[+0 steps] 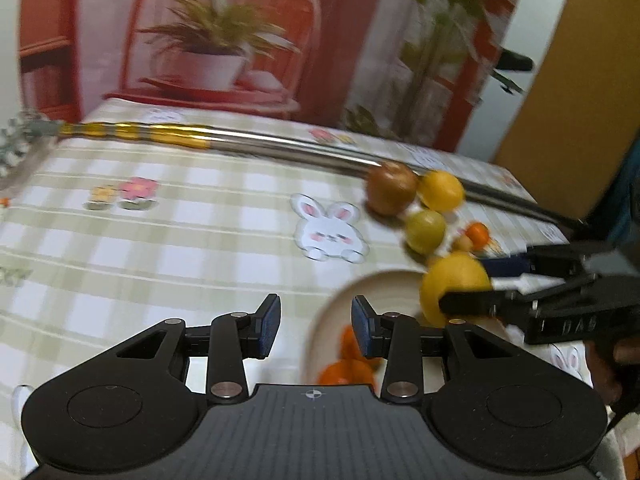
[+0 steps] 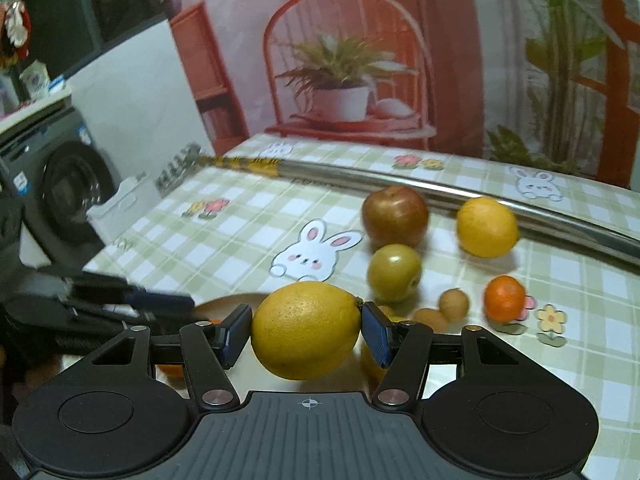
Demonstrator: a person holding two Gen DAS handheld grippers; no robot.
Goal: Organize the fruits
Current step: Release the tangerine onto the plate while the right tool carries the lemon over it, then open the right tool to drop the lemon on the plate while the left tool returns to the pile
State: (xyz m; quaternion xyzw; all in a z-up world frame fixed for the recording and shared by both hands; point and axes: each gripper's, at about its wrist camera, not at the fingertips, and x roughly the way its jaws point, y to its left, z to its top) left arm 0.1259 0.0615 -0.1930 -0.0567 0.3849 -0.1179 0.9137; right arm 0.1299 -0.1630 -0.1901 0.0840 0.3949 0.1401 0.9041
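Right wrist view showed the right gripper (image 2: 306, 334) clamped on a lemon (image 2: 306, 330), long axis across its jaws, plate (image 2: 224, 302) just beneath; left gripper (image 1: 316, 326) stood empty, jaws apart.

A backdrop (image 2: 360, 40) printed with a red chair and potted plant hangs ahead; washer (image 2: 68, 184) far left
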